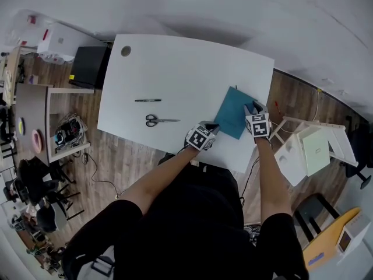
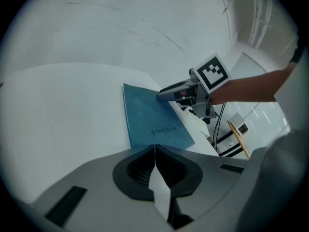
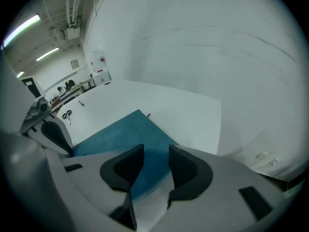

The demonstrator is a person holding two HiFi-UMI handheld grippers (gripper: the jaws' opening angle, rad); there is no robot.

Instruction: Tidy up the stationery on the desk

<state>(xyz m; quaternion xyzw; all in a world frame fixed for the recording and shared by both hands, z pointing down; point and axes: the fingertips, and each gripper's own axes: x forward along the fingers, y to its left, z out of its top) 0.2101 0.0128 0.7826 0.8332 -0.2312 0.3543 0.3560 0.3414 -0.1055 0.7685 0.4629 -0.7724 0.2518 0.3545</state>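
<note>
Head view has both my forearms stretched forward over the near edge of the white table point(image 1: 175, 69), each gripper tilted down at a teal notebook point(image 1: 232, 114). My left gripper point(image 1: 213, 127) sits at its near corner, its fingers point(image 2: 137, 170) closed together on that edge. My right gripper point(image 1: 254, 107) is at the notebook's right corner, fingers point(image 3: 123, 170) spread apart, the cover lying between and beneath them, unpinched. A pair of scissors point(image 1: 158, 120) and a pen point(image 1: 148, 100) lie well apart to the left of my left fingers.
</note>
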